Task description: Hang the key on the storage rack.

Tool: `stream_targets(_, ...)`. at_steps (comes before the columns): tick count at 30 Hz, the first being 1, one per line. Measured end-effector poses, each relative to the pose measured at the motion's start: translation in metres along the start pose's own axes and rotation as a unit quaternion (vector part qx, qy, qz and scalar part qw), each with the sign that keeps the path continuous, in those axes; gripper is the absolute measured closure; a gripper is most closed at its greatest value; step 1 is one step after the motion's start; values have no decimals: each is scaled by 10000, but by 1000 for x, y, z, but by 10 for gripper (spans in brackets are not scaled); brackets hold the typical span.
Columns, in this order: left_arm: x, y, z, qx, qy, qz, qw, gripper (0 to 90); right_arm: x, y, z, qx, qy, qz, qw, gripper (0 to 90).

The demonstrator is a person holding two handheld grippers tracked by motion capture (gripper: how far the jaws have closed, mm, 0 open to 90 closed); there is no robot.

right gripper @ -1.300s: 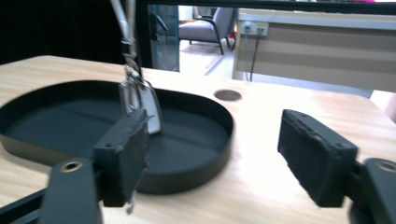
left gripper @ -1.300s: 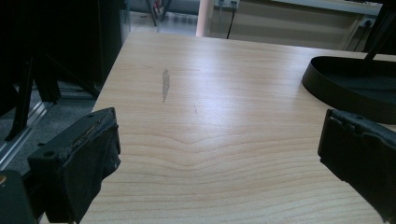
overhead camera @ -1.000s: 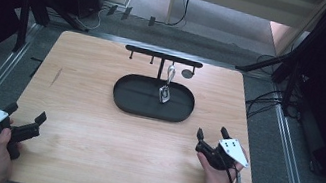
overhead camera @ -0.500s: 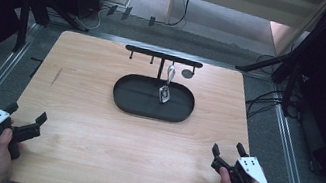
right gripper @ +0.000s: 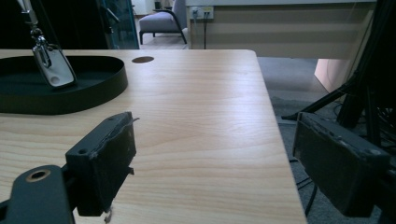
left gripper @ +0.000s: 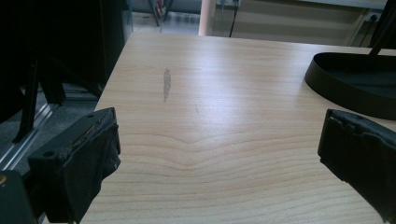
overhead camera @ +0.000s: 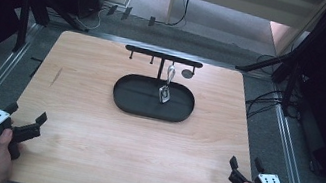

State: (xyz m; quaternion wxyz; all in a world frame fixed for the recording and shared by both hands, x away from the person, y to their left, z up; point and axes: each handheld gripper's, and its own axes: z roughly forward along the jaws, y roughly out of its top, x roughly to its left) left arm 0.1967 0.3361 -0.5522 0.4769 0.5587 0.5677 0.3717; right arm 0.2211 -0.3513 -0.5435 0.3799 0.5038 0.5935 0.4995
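Wooden table (overhead camera: 96,110), empty spread claws apart

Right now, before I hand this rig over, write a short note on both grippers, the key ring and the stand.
Left gripper: open, holding nothing, at the table's near left corner.
Right gripper: open, holding nothing, at the near right corner.
Key ring: hangs from a hook on the black stand's crossbar, its tag down over the oval tray at the stand's base, centre far side of the wooden table.
Done: judging by how things lie, the hanging looks finished; neither gripper touches anything.
Left: probably nothing on the stand; check that the ring sits securely.
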Motion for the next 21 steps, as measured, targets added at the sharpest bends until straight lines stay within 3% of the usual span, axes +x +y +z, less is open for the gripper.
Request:
stream_targets(14, -1, 0, 0, 32, 6, 56, 10000, 0, -13, -5, -12, -73, -169, 167, 9997, 134)
stream_targets(21, -1, 0, 0, 30, 4, 53, 10000, 0, -12, -4, -10, -80, -171, 15, 9998, 140)
